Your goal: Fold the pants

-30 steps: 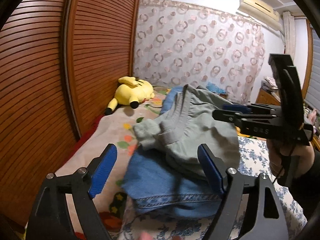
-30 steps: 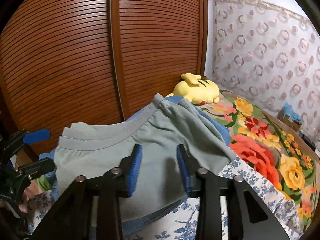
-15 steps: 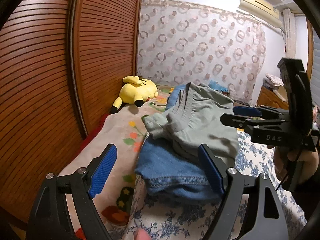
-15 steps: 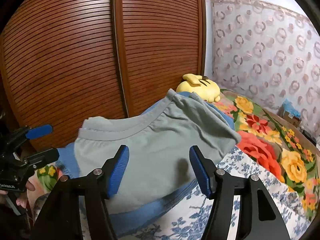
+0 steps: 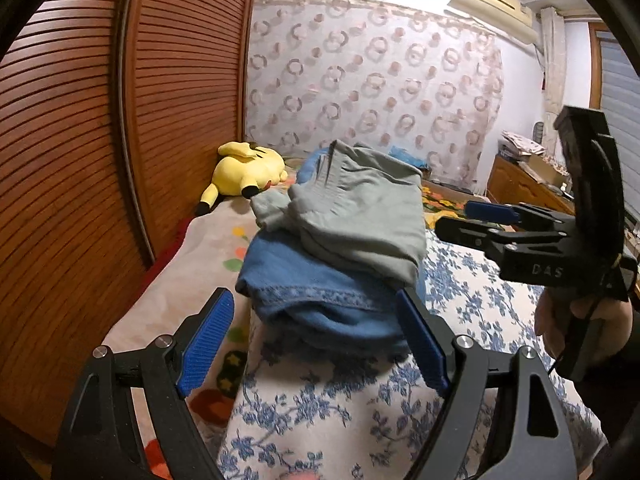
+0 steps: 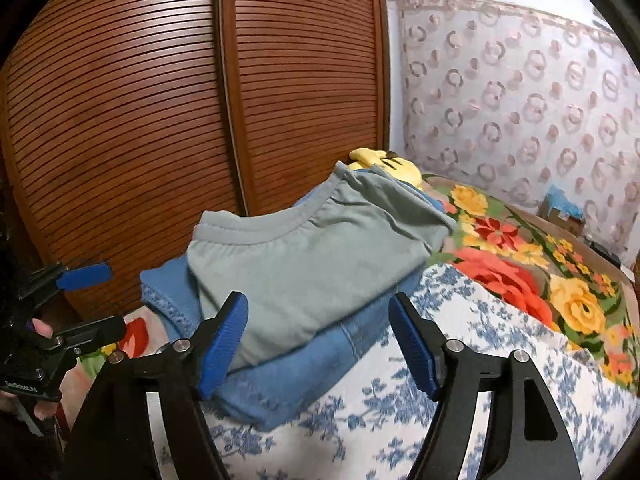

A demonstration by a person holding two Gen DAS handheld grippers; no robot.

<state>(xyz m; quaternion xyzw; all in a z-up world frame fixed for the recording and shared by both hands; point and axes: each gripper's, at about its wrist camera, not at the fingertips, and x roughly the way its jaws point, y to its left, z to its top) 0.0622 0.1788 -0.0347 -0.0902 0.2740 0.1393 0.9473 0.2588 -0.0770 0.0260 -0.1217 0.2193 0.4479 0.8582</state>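
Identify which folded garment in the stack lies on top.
The grey-green pants lie on top; the blue denim garment sits beneath them, against the floral bedspread.

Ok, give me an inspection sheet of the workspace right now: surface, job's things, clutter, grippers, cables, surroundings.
Surface: bed, blue-flowered sheet over a bright floral blanket.
Job's things: folded grey-green pants stacked on folded blue jeans.
Clutter: yellow plush toy by the wardrobe.
Grippers: left gripper open, empty; right gripper opening, pads clear of the pile.
Cables: nothing seen.
Surroundings: slatted wooden wardrobe, ring-patterned curtain, air conditioner.
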